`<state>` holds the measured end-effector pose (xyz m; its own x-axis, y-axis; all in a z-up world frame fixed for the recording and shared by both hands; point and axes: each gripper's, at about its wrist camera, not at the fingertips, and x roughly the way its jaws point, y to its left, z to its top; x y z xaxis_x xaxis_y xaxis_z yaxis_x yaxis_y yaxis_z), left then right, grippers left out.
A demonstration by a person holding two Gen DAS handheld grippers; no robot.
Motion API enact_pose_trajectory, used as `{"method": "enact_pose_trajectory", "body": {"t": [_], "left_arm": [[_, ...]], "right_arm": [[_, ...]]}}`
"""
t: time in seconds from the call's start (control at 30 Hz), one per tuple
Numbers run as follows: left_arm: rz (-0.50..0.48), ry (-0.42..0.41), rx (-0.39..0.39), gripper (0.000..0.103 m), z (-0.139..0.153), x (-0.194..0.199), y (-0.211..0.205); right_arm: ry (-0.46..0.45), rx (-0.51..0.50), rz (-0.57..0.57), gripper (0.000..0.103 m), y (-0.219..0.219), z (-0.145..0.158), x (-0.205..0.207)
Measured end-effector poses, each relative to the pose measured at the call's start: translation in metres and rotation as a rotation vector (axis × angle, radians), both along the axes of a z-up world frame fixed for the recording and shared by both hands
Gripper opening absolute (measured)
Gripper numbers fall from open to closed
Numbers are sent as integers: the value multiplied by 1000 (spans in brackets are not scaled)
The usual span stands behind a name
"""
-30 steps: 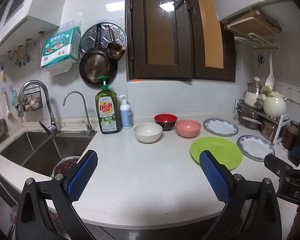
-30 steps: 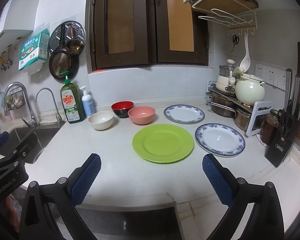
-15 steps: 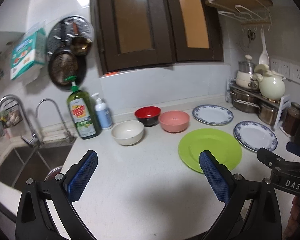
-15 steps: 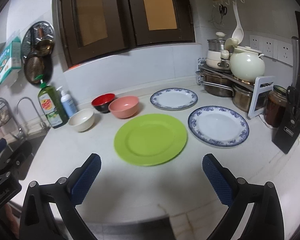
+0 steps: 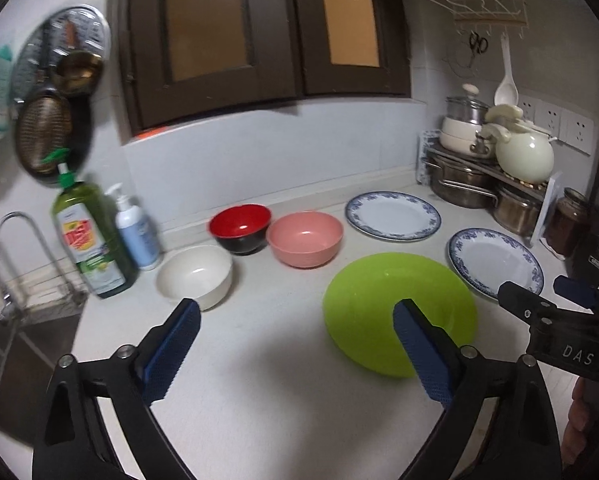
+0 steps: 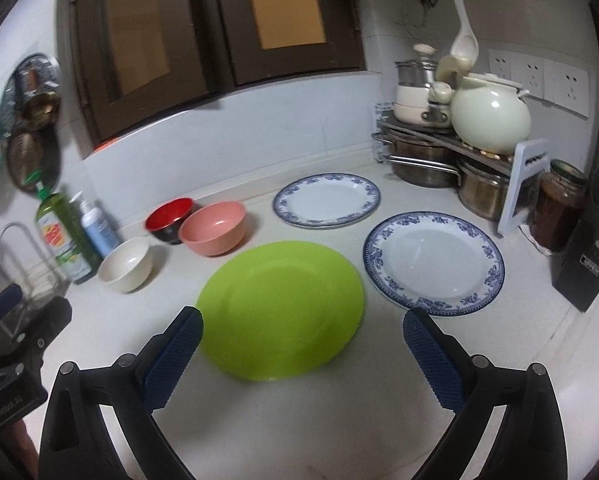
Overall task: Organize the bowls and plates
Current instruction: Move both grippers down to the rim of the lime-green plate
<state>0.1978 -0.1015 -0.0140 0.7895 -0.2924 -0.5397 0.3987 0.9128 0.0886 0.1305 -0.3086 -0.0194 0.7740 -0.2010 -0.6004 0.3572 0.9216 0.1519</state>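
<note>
On the white counter lie a green plate, a near blue-rimmed plate and a far blue-rimmed plate. A cream bowl, a red-and-black bowl and a pink bowl stand in a row behind. My left gripper is open and empty, above the counter between the cream bowl and the green plate. My right gripper is open and empty, just before the green plate.
A pot rack with pots and a cream teapot fills the back right corner. A jar and knife block stand at the right. Dish soap, a pump bottle and the sink tap are at the left.
Both grippers have moved forward and lower toward the dishes, and the left one has swung to the right. Both stay open and empty.
</note>
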Motion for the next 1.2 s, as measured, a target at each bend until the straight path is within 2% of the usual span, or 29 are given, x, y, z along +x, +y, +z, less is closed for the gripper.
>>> {"method": "enact_pose_trajectory", "body": {"t": [0.2,0.33,0.47,0.57,0.83,0.97,1.2], "left_arm": [[-84,37,45,94,-22,37,-15],[-118,53,43,94,-35,54,-26],[-111,81,45,94,-49,71,-39],[-122,95,45,92,-60,80,-48],[-157,152,70,78,-93,103,-68],[-155,193,81,74,-106,115,-74],[-155,251,78,69,-120,126,-82]], "right_arm": [[27,14,-98,99,-5,-21,22],[53,20,-118,95,-13,-31,35],[79,12,-87,86,-20,-43,50],[97,35,-72,84,-28,-54,60],[149,54,-60,77,-48,-83,81],[186,48,-45,70,-53,-94,92],[208,24,-33,64,-60,-101,104]]}}
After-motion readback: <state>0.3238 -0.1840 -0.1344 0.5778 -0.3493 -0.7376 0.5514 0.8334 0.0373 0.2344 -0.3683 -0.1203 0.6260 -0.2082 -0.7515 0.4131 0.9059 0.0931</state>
